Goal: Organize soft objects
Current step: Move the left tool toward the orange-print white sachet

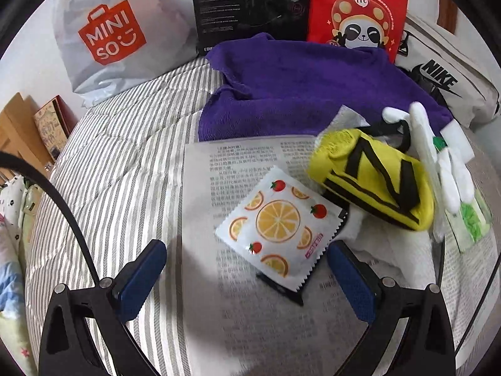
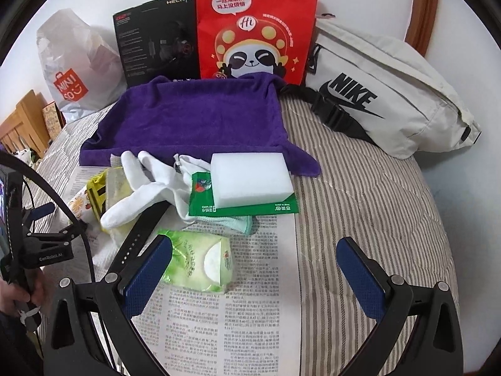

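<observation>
Left wrist view: a flat white sachet printed with orange slices [image 1: 277,227] is seen on a newspaper sheet [image 1: 200,181], between the spread, empty left gripper [image 1: 247,277] fingers. The right gripper [image 2: 255,274] is likewise spread and empty, a pale green wet-wipe pack [image 2: 198,260] just beside its left finger.

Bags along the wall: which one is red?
The panda bag, standing between the black box and the pale Nike bag; the Miniso bag is white.

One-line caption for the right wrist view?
Open right gripper over newspaper, beside a green wipes pack; sponge and purple towel beyond.
</observation>
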{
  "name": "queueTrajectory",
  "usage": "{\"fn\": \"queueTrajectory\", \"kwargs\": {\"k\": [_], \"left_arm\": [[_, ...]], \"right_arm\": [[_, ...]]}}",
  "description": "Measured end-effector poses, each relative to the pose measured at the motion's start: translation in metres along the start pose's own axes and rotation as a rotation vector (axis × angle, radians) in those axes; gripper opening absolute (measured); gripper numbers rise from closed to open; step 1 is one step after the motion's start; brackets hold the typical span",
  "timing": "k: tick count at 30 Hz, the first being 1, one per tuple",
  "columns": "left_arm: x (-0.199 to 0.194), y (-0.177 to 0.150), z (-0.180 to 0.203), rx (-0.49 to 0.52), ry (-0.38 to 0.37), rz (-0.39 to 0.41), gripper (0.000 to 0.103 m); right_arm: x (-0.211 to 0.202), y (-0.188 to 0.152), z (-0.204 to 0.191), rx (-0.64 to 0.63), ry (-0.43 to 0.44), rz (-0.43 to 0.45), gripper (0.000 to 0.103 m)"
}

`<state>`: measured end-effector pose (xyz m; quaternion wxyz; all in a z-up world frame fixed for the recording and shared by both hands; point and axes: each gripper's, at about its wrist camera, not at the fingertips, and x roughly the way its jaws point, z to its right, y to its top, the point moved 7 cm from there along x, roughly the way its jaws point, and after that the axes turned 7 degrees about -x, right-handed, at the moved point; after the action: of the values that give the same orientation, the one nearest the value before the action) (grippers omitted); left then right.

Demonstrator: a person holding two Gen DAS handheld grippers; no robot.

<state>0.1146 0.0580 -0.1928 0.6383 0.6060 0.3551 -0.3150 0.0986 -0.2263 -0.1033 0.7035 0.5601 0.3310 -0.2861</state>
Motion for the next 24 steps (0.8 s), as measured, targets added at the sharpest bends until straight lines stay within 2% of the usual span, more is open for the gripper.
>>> {"fn": "queueTrajectory", "kwargs": {"k": [3,7,10,13,14,19,21,23,24], "left_arm": [[0.007,0.007,-0.002,0.011,-0.028,-0.001,0.103],[0.011,0.011,0.0,0.021,-0.076,-0.007,0.091],[0.01,0.014,0.001,0.045,-0.081,0.012,0.072],[0.008,0.019,-0.007,0.013,-0.085,0.019,0.05],[0.007,0.019,-0.011,0.007,-0.085,0.02,0.046],[0.001,0.022,-0.028,-0.022,-0.12,0.017,0.046],[-0.004,0.026,-0.03,-0.011,-0.122,0.035,0.052],[-0.008,0.032,-0.026,0.005,-0.137,0.043,0.065],[-0.009,0.035,-0.024,0.005,-0.138,0.043,0.065]], "right_arm": [[0.009,0.004,-0.002,-0.003,0.001,-0.019,0.103],[0.018,0.013,-0.007,-0.019,0.009,-0.032,0.103],[0.021,0.021,-0.013,-0.034,0.02,-0.035,0.103],[0.021,0.029,-0.017,-0.046,0.031,-0.026,0.103],[0.02,0.032,-0.018,-0.05,0.034,-0.021,0.103],[0.018,0.038,-0.019,-0.052,0.053,-0.007,0.103],[0.019,0.04,-0.018,-0.049,0.052,-0.008,0.103],[0.019,0.042,-0.017,-0.05,0.045,-0.007,0.103],[0.019,0.043,-0.016,-0.05,0.044,-0.007,0.103]]}}
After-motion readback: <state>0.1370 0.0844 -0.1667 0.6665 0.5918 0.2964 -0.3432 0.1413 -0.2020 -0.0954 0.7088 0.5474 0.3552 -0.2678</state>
